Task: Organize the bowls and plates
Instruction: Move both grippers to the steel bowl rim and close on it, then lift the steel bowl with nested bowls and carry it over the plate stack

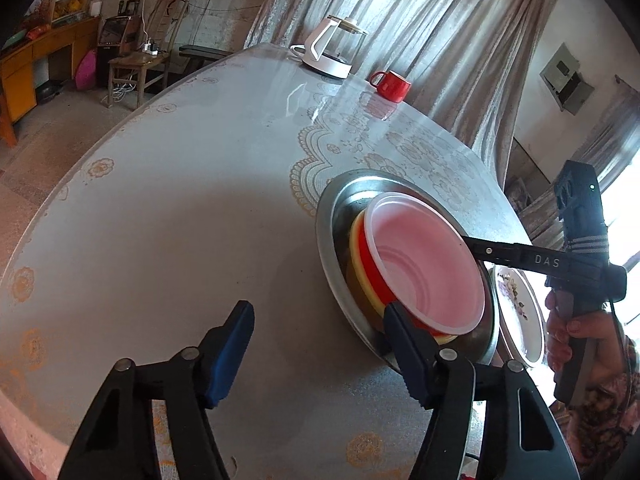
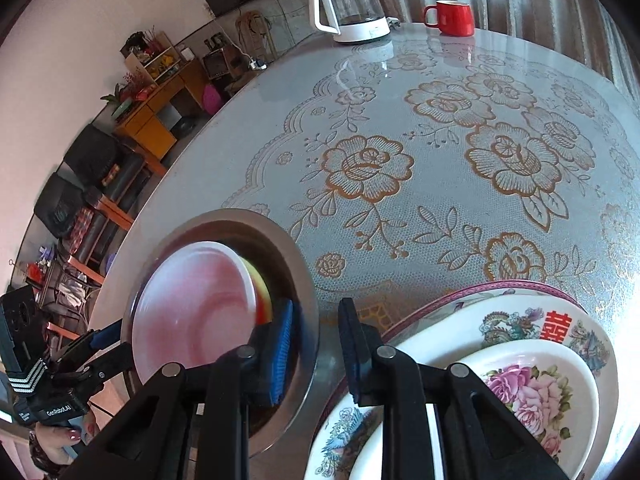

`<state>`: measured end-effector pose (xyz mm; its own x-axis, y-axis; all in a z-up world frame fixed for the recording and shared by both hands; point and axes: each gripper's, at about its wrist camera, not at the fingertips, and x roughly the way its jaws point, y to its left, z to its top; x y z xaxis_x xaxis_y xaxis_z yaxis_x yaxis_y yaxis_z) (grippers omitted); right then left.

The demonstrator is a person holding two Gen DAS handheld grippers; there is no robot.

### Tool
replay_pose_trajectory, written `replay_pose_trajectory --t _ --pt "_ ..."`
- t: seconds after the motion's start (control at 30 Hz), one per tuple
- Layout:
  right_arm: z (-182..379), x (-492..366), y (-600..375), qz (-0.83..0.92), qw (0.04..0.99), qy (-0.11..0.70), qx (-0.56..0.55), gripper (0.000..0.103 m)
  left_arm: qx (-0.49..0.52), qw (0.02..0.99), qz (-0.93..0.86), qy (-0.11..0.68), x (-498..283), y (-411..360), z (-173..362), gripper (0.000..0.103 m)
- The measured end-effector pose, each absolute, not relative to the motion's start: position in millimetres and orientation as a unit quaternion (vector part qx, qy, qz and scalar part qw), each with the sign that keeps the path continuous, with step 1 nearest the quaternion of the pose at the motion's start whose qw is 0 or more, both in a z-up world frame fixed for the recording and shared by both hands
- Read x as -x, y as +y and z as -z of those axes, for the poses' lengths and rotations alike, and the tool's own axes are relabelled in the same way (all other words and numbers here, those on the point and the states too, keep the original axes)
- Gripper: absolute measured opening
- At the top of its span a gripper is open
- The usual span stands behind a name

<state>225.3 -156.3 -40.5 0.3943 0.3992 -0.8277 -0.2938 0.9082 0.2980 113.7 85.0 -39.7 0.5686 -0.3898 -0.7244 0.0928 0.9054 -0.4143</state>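
A steel plate (image 1: 332, 248) on the round table holds a nested stack: a translucent pink bowl (image 1: 428, 272) in a red bowl (image 1: 370, 264) in a yellow one (image 1: 354, 240). My left gripper (image 1: 316, 310) is open; the plate's near rim lies between its fingers, and the right fingertip (image 1: 394, 316) is inside the plate against the stack. My right gripper (image 2: 316, 306) stands narrowly open astride the steel plate's (image 2: 308, 280) far rim, its blue pad (image 2: 284, 340) beside the pink bowl (image 2: 192, 312). Neither pad visibly presses.
A stack of flowered porcelain plates (image 2: 520, 320) sits just right of the steel plate, a small rose-patterned dish (image 2: 532, 392) on top. A white kettle (image 2: 352, 8) and a red mug (image 2: 452, 18) stand at the table's far edge. A hand (image 1: 576, 332) holds the right gripper.
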Motion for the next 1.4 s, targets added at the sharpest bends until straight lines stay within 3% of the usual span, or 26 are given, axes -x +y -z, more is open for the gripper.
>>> replay_pose_trajectory --t 0.1,0.63,0.9,1.17,1.4 --pt "46 -229 -150 -0.217 0.824 0.521 -0.052 0.017 0.17 0.868 0.141 0.444 -116 85 41 0.062" --pt "56 -219 -140 -0.206 0.822 0.518 -0.119 0.019 0.194 0.863 0.131 0.447 -118 110 45 0.062" --pt "58 -218 -138 -0.218 0.817 0.523 -0.111 0.019 0.193 0.855 0.183 0.445 -112 98 36 0.023" --pt "60 -219 -135 -0.224 0.82 0.518 -0.096 0.019 0.23 0.843 0.208 0.44 -112 105 42 0.022" --pt "58 -216 -131 -0.235 0.827 0.504 -0.086 0.018 0.203 0.862 0.197 0.42 -108 103 39 0.02"
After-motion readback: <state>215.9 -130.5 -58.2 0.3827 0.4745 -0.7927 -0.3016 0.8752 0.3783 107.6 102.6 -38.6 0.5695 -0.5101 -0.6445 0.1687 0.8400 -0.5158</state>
